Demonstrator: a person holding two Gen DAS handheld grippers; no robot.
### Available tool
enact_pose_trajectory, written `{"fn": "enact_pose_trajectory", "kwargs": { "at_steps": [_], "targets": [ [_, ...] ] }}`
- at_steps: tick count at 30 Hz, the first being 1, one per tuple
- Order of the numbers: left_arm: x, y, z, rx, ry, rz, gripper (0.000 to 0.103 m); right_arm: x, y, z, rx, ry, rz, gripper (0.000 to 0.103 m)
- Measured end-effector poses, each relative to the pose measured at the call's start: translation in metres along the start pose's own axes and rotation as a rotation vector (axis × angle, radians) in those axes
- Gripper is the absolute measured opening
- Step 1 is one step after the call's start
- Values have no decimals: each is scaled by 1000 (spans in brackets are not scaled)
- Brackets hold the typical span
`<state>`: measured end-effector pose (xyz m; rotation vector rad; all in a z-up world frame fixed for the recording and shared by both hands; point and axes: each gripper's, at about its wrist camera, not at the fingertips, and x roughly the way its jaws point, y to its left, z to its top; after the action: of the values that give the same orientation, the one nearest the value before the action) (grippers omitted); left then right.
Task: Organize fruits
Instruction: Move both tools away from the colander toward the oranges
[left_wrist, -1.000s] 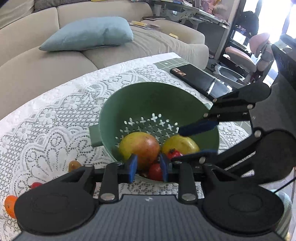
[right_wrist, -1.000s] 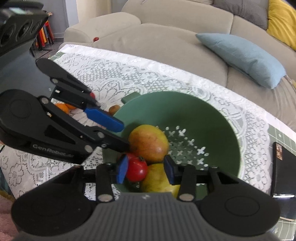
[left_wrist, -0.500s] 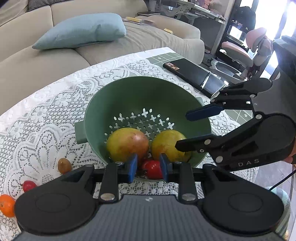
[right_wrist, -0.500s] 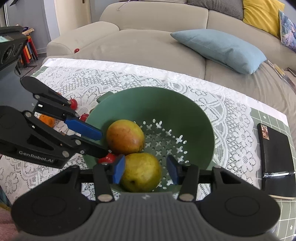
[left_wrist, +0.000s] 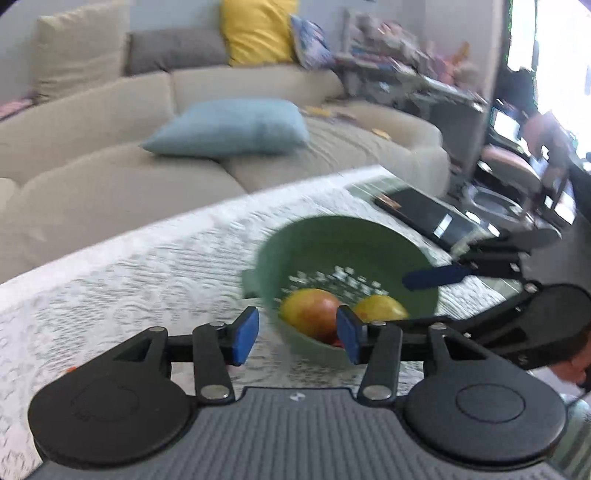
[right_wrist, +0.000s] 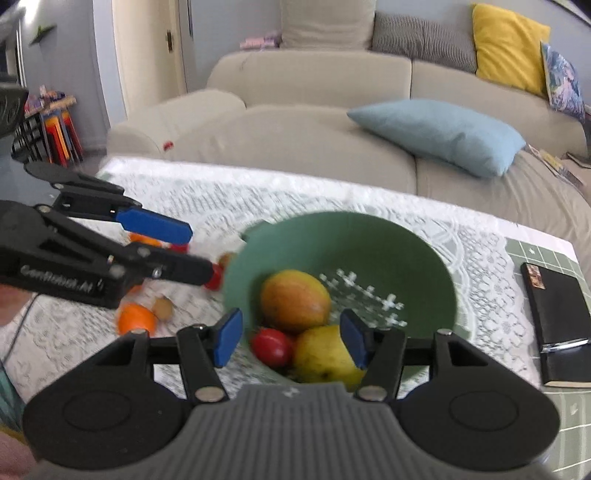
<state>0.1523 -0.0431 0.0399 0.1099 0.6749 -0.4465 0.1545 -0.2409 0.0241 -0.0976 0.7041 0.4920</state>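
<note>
Left gripper (left_wrist: 297, 338) jaws opening, nothing between the pads; right gripper (right_wrist: 291, 341) also opening and empty, both hovering at the near rim of the green colander (right_wrist: 369, 236). Colander sits on the lace-covered desk (right_wrist: 480, 258), holding a red-yellow mango (right_wrist: 293, 301), a yellow mango (right_wrist: 325, 356) and a red tomato (right_wrist: 271, 347). Orange (right_wrist: 136, 317) and small fruits lie beside it toward the desk's left edge. Black notebook (right_wrist: 557, 317) near the right edge.
</note>
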Motion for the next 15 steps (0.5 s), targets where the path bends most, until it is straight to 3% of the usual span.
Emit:
{"fn": "enact_pose_trajectory", "kwargs": {
  "at_steps": [10, 15],
  "targets": [
    [-41, 51, -40, -170, -82, 135, 57, 6, 66, -21, 32, -170, 58, 57],
    [-50, 75, -65, -253, -98, 162, 57, 33, 91, -31, 52, -163, 73, 57]
  ]
}}
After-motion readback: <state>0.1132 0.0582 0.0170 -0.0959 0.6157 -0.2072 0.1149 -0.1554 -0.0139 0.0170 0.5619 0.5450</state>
